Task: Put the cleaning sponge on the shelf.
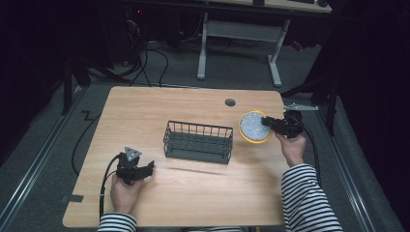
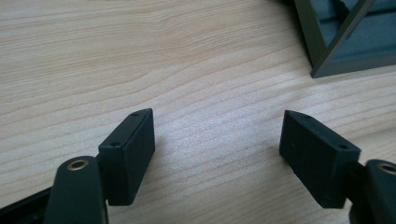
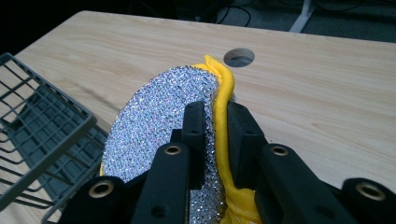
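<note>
At the wooden table (image 1: pixel 193 193), my right gripper (image 1: pixel 269 123) is clamped on the edge of a round scouring pad (image 1: pixel 255 126), silver and glittery on one face with a yellow rim and backing. In the right gripper view the two black jaws pinch the scouring pad (image 3: pixel 159 116) from both sides, one pad pressed on the sparkly face, the other on the yellow back, and the disc stands on edge, tilted, above the tabletop. From the high view the pad sits near the table's right edge, just right of the dark wire basket (image 1: pixel 198 141), apart from it, and below the round cable hole (image 1: pixel 230 102) in the tabletop. My right hand (image 1: pixel 292 145) in its striped sleeve (image 1: pixel 304 198) comes in from the lower right.

My left gripper (image 1: pixel 149 167) rests low over the near left part of the table, well apart from the pad, with the basket between the two. In the left gripper view its jaws stand wide apart with bare wood grain between them and nothing held; the left gripper (image 2: pixel 219 140) points toward a corner of the wire basket (image 2: pixel 341 42), which shows at the upper right of that view. My left hand (image 1: pixel 123 193) holds the gripper's body, its cable (image 1: pixel 104 186) looping off the near edge.
</note>
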The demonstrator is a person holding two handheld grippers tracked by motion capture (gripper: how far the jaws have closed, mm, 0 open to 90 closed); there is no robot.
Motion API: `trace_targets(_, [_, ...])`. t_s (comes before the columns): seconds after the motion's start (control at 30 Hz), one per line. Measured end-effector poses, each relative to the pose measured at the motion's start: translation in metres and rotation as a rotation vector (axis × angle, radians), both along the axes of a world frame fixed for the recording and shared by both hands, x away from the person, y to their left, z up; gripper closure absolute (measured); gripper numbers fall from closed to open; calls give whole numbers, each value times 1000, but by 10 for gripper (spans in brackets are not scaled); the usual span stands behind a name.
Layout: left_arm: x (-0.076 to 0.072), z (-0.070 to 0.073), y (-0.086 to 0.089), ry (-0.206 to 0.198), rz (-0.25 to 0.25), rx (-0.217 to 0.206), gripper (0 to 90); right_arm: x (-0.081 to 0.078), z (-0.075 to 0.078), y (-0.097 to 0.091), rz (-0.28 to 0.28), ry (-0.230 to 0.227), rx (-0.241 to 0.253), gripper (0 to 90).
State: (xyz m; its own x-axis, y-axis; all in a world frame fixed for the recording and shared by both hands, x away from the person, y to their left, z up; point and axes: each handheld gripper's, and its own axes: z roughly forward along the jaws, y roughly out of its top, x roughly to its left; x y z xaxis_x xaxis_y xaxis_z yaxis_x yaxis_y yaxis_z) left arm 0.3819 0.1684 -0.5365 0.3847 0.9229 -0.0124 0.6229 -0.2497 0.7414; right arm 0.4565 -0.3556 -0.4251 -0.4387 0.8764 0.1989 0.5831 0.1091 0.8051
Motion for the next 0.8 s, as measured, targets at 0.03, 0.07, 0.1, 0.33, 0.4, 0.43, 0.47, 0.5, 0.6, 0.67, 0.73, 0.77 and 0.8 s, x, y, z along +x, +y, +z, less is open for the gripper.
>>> trace_targets(0.03, [0, 0, 0, 0, 0, 0, 272, -1, 1, 1, 4, -4, 4, 790])
trace_targets(0.07, [0, 0, 0, 0, 0, 0, 272, -1, 3, 1, 11, -13, 7, 790])
trace_targets(0.1, [0, 0, 0, 0, 1, 0, 272, -2, 4, 2, 15, -16, 13, 790])
trace_targets(0.33, [0, 0, 0, 0, 1, 0, 272, -6, 12, 6, 40, -40, 28, 789])
trace_targets(0.4, [0, 0, 0, 0, 1, 0, 272, -7, 14, 6, 42, -45, 31, 789])
trace_targets(0.43, [0, 0, 0, 0, 1, 0, 272, -7, 16, 7, 45, -49, 34, 789])
trace_targets(0.47, [0, 0, 0, 0, 1, 0, 272, -7, 17, 8, 47, -52, 37, 789])
trace_targets(0.5, [0, 0, 0, 0, 1, 0, 272, -7, 18, 9, 54, -58, 35, 789])
trace_targets(0.6, [0, 0, 0, 0, 1, 0, 272, -8, 22, 14, 64, -62, 32, 789])
trace_targets(0.67, [0, 0, 0, 0, 1, 1, 272, -8, 24, 17, 73, -66, 26, 788])
trace_targets(0.73, [0, 0, 0, 0, 1, 0, 272, -8, 26, 20, 80, -72, 23, 788])
trace_targets(0.77, [0, 0, 0, 0, 1, 0, 272, -8, 27, 22, 85, -74, 23, 788])
trace_targets(0.8, [0, 0, 0, 0, 1, 1, 273, -8, 28, 24, 90, -76, 21, 788])
